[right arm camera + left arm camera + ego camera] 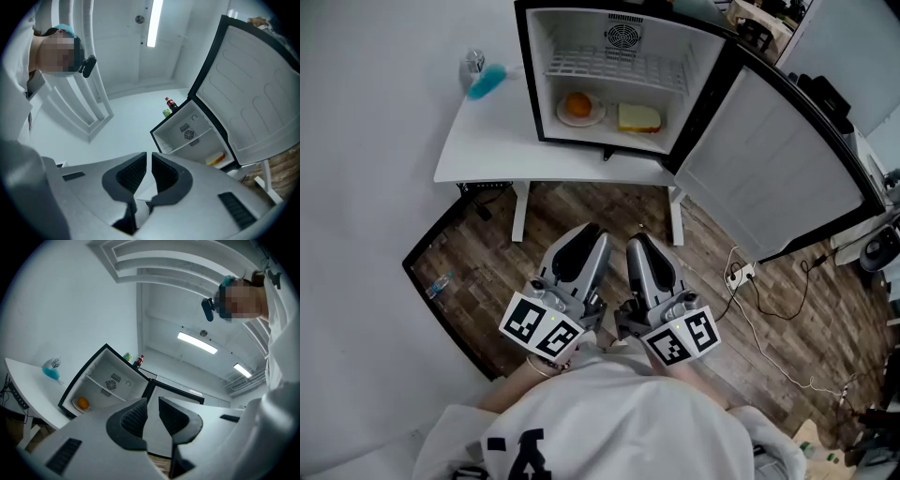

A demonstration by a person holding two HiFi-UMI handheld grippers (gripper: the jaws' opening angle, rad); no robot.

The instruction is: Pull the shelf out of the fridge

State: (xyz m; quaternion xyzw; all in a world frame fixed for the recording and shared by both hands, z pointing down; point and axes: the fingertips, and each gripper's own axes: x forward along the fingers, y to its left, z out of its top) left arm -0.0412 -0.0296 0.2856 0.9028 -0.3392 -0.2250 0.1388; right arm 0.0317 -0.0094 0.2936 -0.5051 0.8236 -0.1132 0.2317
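shut on nothing at the fingers [132, 420] of the left gripper [581, 246], pads drawn together with only a sliver between; likewise closed and empty at the right gripper [639, 248]. held low before the body, over the wood floor [581, 206], well apart from the fridge [534, 84]. found the wire shelf [614, 66] seated in the upper half of the cabinet, untouched, with the door [778, 159] swung wide to the right. judged the task not yet begun: reach, opening of the jaws and grip on the shelf's front edge all outstanding.

risks, as judged: could have jammed the shelf in its side slots if pulled by one corner or at a tilt; could have slipped off the thin wires with a shallow pinch; could have dragged the whole fridge along the white table [487, 150] if tugged hard; could have struck the orange [577, 103] on its plate [592, 116] or the sandwich [638, 118] below if dipped on the way out.

nearby: clear bottle [472, 64] beside a blue object [487, 81] at the table's back left, off the path; cable [769, 314] and power strip [737, 274] on the floor to the right. saw nothing between grippers and shelf.
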